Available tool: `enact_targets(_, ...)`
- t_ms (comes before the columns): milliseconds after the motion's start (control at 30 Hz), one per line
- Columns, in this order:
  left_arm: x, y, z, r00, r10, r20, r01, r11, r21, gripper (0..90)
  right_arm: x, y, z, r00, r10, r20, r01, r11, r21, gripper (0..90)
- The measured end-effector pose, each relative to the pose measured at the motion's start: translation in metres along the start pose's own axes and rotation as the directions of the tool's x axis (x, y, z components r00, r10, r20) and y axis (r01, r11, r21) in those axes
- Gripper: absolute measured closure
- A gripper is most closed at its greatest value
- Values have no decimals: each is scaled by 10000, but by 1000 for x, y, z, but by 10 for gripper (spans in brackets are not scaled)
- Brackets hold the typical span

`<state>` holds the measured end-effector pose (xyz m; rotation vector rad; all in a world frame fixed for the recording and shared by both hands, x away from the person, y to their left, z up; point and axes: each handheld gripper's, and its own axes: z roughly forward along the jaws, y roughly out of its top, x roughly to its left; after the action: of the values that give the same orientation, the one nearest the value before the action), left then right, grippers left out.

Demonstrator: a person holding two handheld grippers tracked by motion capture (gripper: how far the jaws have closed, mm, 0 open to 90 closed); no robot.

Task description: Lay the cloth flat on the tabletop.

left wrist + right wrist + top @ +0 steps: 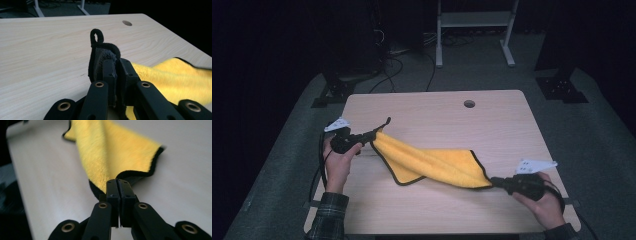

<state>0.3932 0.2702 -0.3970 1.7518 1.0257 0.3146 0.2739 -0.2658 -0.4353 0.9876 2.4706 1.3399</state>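
Yellow microfibre cloth with black edging (pixel 432 165) hangs stretched above the pale wooden table (pixel 492 125) in the high view, its long axis running from far left to near right — one corner in the left gripper (pixel 373 134), the opposite corner in the right gripper (pixel 496 182). From the left gripper view, the jaws are clamped on the cloth's black-edged corner with its hanging loop (pixel 96 37) sticking up past them. From the right gripper view, the jaws pinch the black hem, the cloth fanning away toward the far left.
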Motion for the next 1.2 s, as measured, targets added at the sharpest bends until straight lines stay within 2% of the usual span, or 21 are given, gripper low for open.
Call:
enact_targets(100, 0, -1, 2, 10000, -8, 15, 7, 9999, 136, 836, 19, -11, 17, 9969, -267, -742, 336, 9951, 928, 870)
enact_targets(133, 0, -1, 2, 10000, -8, 15, 7, 9999, 136, 836, 19, -11, 17, 9969, -267, -742, 336, 9951, 928, 870)
enact_targets(167, 0, -1, 3, 10000, 19, 39, -20, 9997, 258, 835, 25, -13, 24, 9931, -411, -1101, 536, 9922, 1125, 862)
enact_targets(267, 0, -2, 5, 10000, 17, 45, -18, 9995, 317, 833, 26, -9, 26, 9914, -514, -1202, 633, 9932, 976, 807)
enact_targets(300, 0, -2, 6, 9999, 48, 101, -51, 9992, 387, 833, 23, -2, 26, 9914, -603, -1157, 678, 9958, 617, 739)
enact_targets(433, -1, -3, 8, 9999, 52, 164, -59, 9991, 419, 833, 13, 11, 26, 9948, -610, -820, 627, 9978, 195, 692)
enact_targets(467, -1, -3, 8, 9998, 90, 160, -98, 9988, 488, 833, 7, 18, 28, 9968, -545, -582, 549, 9985, 62, 684)
enact_targets(500, -1, -2, 9, 9998, 94, 172, -103, 9988, 479, 832, -7, 30, 35, 9989, -466, -6, 466, 9989, -22, 668)
enact_targets(533, -1, -2, 9, 9998, 94, 172, -103, 9988, 479, 832, -7, 30, 35, 9989, -466, -6, 466, 9989, -22, 668)
enact_targets(567, -2, -2, 9, 9998, 90, 194, -100, 9987, 493, 833, -21, 39, 43, 9991, -267, 320, 267, 9996, -24, 653)
enact_targets(600, -2, -2, 9, 9998, 90, 194, -100, 9987, 493, 832, -21, 39, 43, 9991, -267, 320, 267, 9996, -24, 653)
enact_targets(633, -2, -2, 10, 9997, 97, 209, -107, 9988, 472, 832, -38, 48, 55, 9984, -39, 561, 39, 10000, 3, 643)
enact_targets(667, -2, -2, 10, 9997, 103, 213, -113, 9988, 474, 832, -44, 51, 60, 9980, 39, 628, -41, 10000, 29, 637)
enact_targets(733, -2, -2, 10, 9997, 105, 211, -115, 9988, 471, 833, -50, 53, 67, 9978, 193, 633, -201, 9997, 109, 634)
enact_targets(767, -1, -2, 11, 9997, 92, 242, -103, 9989, 449, 833, -62, 56, 80, 9971, 465, 600, -475, 9987, 158, 624)
enact_targets(833, -1, -2, 12, 9996, 76, 266, -88, 9988, 487, 833, -69, 57, 93, 9967, 594, 550, -612, 9976, 328, 615)
enact_targets(933, -2, -2, 13, 9995, 121, 299, -137, 9985, 522, 833, -74, 56, 104, 9957, 878, 302, -888, 9954, 360, 609)
enact_targets(1000, -3, -1, 14, 9994, 131, 315, -148, 9985, 524, 833, -74, 54, 115, 9947, 1014, 140, -1021, 9927, 648, 609)
enact_targets(1033, -3, -1, 14, 9993, 156, 342, -174, 9984, 535, 833, -74, 52, 119, 9944, 1058, 39, -1057, 9908, 847, 628)
enact_targets(1100, -4, -1, 15, 9993, 146, 349, -165, 9984, 534, 833, -74, 52, 124, 9951, 988, -53, -978, 9901, 1004, 800)
enact_targets(1200, -5, 0, 15, 9992, 205, 333, -222, 9985, 506, 833, -73, 54, 121, 9958, 914, 17, -912, 9912, 964, 825)
